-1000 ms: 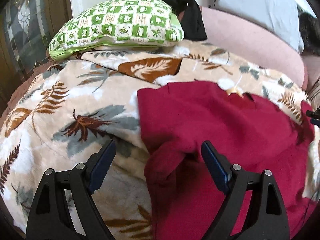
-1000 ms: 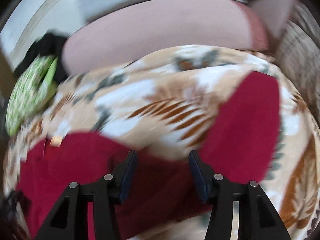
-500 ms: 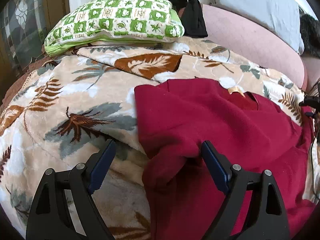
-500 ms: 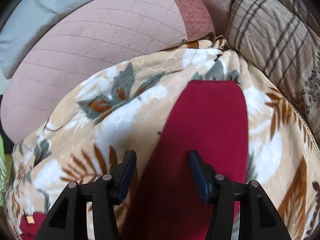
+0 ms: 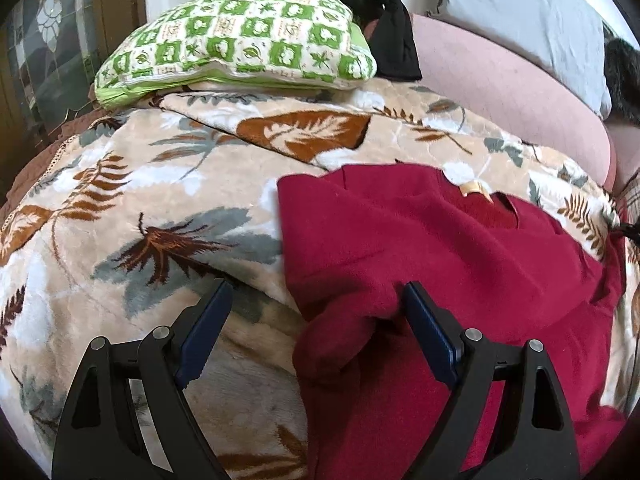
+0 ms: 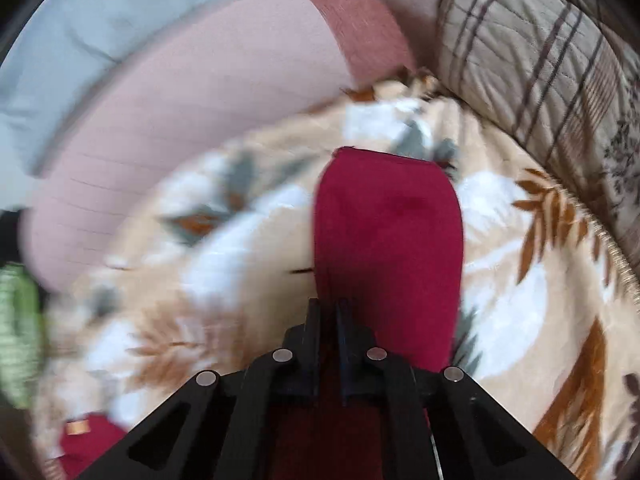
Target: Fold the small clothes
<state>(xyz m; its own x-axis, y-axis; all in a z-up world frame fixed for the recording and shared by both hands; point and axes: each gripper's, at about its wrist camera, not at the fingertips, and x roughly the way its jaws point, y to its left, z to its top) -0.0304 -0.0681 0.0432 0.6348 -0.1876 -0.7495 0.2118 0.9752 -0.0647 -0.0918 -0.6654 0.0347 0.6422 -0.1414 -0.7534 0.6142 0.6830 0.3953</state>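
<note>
Shirt (image 5: 440, 248) spread on blanket (image 5: 132, 208), right gripper (image 6: 328, 312) pinched shut on sleeve (image 6: 388, 232), left gripper (image 5: 316, 300) wide open over other sleeve; probably next: fold sleeve inward.

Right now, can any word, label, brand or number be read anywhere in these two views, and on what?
None can be read.
Neck tag on the red shirt: any print is too small to make out.
Green checked pillow: leaf and flower pictures only, plus small marks too small to read.
Leaf blanket: pattern only, no text.
Right wrist view: blurred, no writing visible.
</note>
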